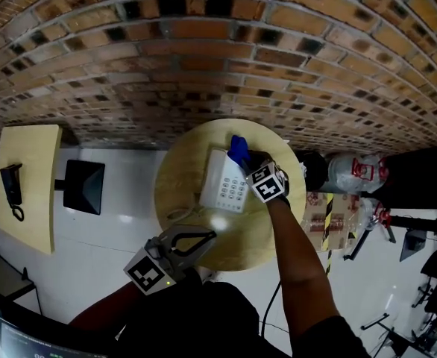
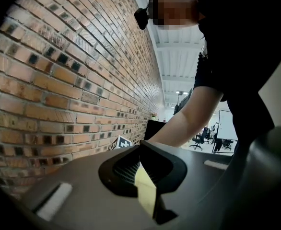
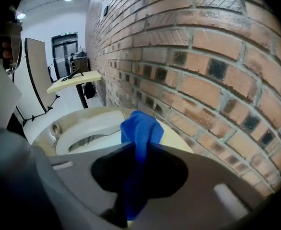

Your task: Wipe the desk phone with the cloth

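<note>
A white desk phone (image 1: 224, 183) lies on the round wooden table (image 1: 241, 248), close to the brick wall. My right gripper (image 1: 245, 159) hangs over the phone's far right corner, shut on a blue cloth (image 1: 239, 150). In the right gripper view the cloth (image 3: 140, 128) bunches up out of the closed jaws of the right gripper (image 3: 139, 146), with the phone (image 3: 90, 131) just beyond and below. My left gripper (image 1: 208, 236) hovers at the table's near left edge, apart from the phone. In the left gripper view the left gripper (image 2: 141, 145) has its tips together, with nothing held.
The brick wall (image 1: 218, 66) runs right behind the table. A second table (image 1: 36, 200) at the left bears a black phone (image 1: 11, 189), with a black seat (image 1: 84, 186) beside it. Wrapped bundles (image 1: 353, 174) and stands crowd the floor at the right.
</note>
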The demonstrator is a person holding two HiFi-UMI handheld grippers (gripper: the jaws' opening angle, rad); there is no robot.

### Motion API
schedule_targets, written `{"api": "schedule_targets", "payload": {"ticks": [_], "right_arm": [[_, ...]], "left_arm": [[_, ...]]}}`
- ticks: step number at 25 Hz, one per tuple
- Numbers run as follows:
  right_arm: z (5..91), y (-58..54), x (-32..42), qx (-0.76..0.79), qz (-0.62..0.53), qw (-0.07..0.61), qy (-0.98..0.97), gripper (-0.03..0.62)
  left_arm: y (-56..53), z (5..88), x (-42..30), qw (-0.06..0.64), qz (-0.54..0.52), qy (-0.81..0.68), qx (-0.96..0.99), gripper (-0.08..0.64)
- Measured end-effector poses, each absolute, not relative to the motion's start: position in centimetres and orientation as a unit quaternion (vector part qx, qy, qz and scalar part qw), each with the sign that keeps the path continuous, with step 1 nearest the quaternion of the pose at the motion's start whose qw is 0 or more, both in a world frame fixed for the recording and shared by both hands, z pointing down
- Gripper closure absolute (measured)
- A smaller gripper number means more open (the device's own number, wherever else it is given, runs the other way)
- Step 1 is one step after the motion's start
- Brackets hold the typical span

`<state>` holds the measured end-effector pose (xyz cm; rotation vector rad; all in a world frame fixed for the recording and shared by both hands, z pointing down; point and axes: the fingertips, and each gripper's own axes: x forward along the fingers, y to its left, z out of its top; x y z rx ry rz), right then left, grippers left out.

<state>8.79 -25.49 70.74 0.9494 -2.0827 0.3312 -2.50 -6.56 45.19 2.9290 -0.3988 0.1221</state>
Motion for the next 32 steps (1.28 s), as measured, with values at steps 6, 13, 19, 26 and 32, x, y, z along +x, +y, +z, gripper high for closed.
{"api": "schedule_targets", "payload": {"ticks": [6,13,19,26,32], "right_arm": [[72.1,-17.6,4.1,0.277,0.111,0.432,-0.851,0.532],[74.5,-5.3,-0.6,0.212,0.161,0.414,-0.87,0.532],[72.2,-8.3,-0.1,0.26,0.163,0.369,-0.877,0.532],[67.4,-23.5,2.1,0.349,0.12,0.334,-0.868,0.532],[68.6,-26.2,-0.8,0.322,0.102,0.368,-0.866,0.532]], "left_arm": [[-6.8,46.0,-3.8,0.137,0.037,-0.159,0.977,0.571],[-6.3,45.8,-2.9,0.112,0.033,-0.139,0.983,0.571],[-6.4,45.8,-2.8,0.119,0.032,-0.141,0.982,0.571],[-6.9,45.3,-4.0,0.085,0.029,-0.145,0.985,0.571],[-7.6,45.8,-5.7,0.066,0.041,-0.152,0.985,0.571]]}}
